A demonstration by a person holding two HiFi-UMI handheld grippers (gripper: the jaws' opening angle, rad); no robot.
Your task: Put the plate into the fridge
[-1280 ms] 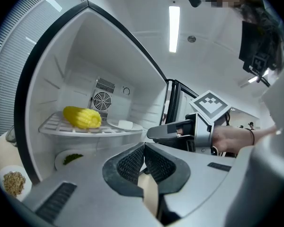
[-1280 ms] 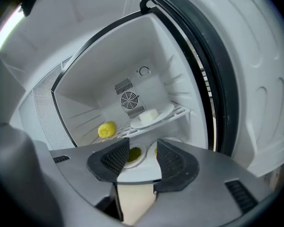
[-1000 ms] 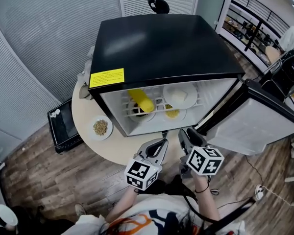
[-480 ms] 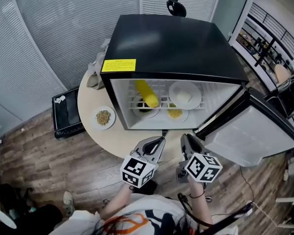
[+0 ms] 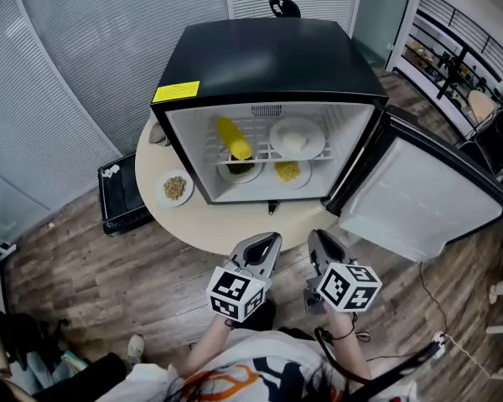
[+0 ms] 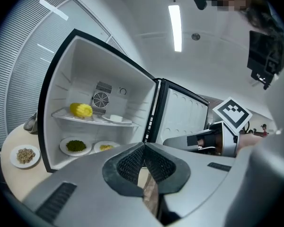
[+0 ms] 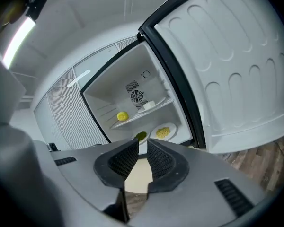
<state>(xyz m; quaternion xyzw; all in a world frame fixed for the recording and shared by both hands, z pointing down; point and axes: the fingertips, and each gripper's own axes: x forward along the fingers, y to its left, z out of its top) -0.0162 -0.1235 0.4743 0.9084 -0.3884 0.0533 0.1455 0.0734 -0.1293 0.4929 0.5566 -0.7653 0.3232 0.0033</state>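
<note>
Three plates already sit inside the open fridge (image 5: 260, 57) in the head view, straight ahead of both grippers: the shelf plate (image 5: 296, 137) beside the corn (image 5: 233, 137), with the green plate (image 5: 240, 168) and yellow plate (image 5: 288, 172) below. A fourth, the seed plate (image 5: 175, 188), lies on the table (image 5: 235, 233) outside, ahead and left of the left gripper (image 5: 268, 241); if that is the one meant, the job is not yet done. It and the right gripper (image 5: 317, 239) hang short of the table, carrying nothing. Left gripper view: its jaws meet, empty, with the seed plate far off to the left. Right gripper view: its jaws are closing, a thin gap and nothing between them; the door (image 5: 419, 199) stands wide at its right.
</note>
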